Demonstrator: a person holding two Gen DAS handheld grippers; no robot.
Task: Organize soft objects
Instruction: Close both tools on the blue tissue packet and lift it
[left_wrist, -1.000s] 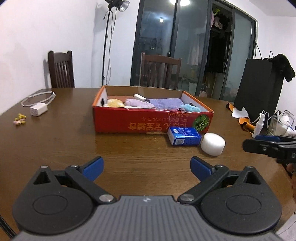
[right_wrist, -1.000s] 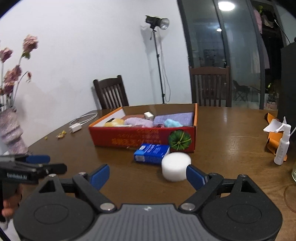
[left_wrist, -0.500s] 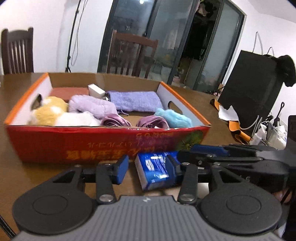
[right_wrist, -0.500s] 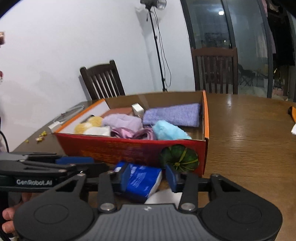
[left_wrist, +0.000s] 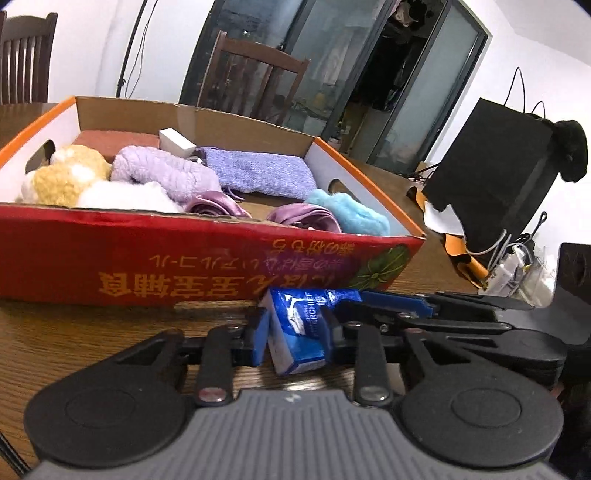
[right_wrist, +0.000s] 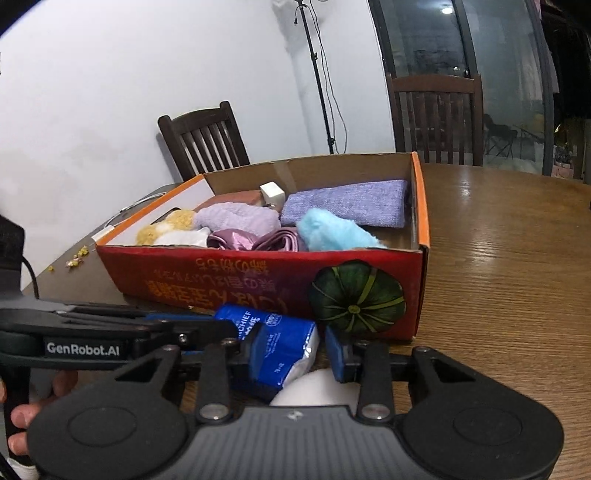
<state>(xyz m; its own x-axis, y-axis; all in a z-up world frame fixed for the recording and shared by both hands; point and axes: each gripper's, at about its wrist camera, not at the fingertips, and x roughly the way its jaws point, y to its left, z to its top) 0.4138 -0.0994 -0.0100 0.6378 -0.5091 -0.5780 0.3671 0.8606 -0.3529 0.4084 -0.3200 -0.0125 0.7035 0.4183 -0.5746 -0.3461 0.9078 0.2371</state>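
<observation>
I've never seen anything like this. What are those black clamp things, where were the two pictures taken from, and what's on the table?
No robot here: a person holds a two-finger clamp, a gripper, in each hand, and a wide-angle camera on each looks along its fingers. One picture is from the left gripper, the other from the right gripper; each also shows the other gripper at its side. On the wooden table stands a red cardboard box holding soft things: a purple cloth, a blue fluffy piece, a yellow plush. In front of it are a blue tissue pack and a white foam piece. Both grippers' jaws are closing with the pack between them; the left pads press it, the right grip is unclear.
</observation>
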